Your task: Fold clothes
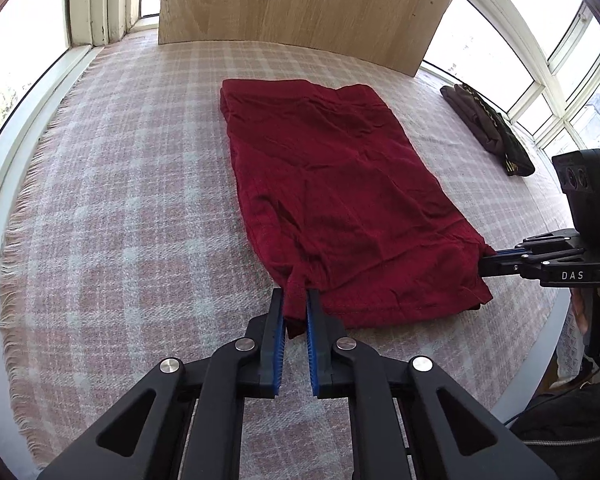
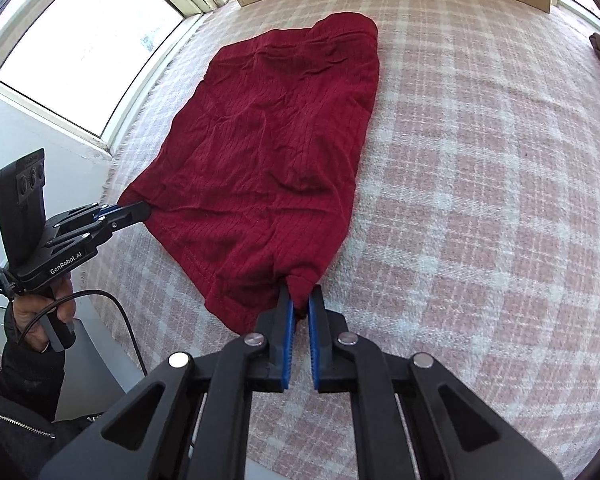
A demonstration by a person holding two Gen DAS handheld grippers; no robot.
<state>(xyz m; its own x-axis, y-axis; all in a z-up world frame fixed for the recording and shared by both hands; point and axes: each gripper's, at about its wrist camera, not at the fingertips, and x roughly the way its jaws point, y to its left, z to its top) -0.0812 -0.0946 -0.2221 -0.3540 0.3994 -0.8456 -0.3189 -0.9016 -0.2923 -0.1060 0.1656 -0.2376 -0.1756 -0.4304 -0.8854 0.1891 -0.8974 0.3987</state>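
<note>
A dark red knit garment [image 1: 332,200] lies flat in a long folded rectangle on the pink checked tablecloth [image 1: 132,184]. My left gripper [image 1: 296,300] is shut on its near left corner. My right gripper [image 2: 300,300] is shut on the near right corner; it shows from the side in the left wrist view [image 1: 485,259]. The left gripper shows in the right wrist view [image 2: 146,210] pinching the garment [image 2: 276,148] at its left corner. Both corners are held low over the cloth [image 2: 480,200].
A wooden board [image 1: 308,4] stands at the far edge of the table. A folded dark brown garment [image 1: 488,128] lies at the far right. Windows run along the left and right sides. The table's near edge [image 1: 540,364] is close to my right.
</note>
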